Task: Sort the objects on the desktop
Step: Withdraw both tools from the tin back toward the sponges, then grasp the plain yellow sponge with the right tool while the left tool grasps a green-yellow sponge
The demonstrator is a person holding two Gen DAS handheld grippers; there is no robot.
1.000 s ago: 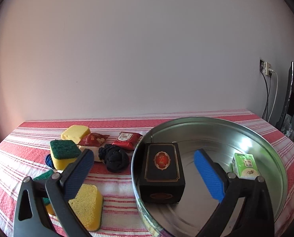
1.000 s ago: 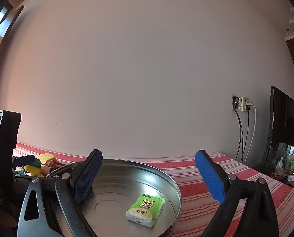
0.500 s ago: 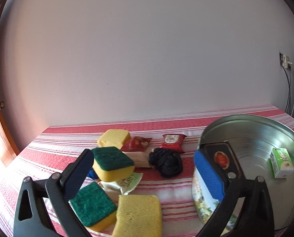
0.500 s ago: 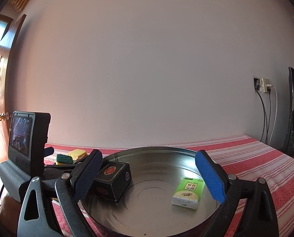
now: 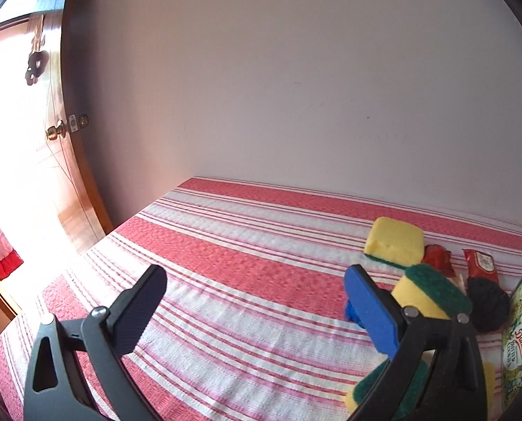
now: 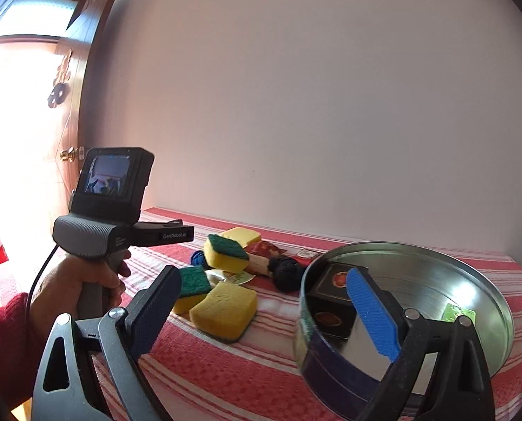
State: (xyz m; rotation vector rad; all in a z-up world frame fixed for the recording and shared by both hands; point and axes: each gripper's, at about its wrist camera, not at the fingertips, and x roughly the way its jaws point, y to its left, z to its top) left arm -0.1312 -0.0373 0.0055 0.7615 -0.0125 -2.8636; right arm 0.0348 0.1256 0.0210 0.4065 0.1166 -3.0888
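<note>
red-and-white striped tablecloth (image 5: 246, 280)

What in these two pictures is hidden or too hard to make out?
- Green packet in the tin: right wrist view, mostly hidden behind the right gripper; print unreadable.
- Small blue thing: largely behind the raised sponge; its kind is unclear.
- Tin's inside: left wrist view, cut off by the right edge; only its printed wall shows.
- Lowest sponge: left wrist view, hidden behind the left gripper.
</note>
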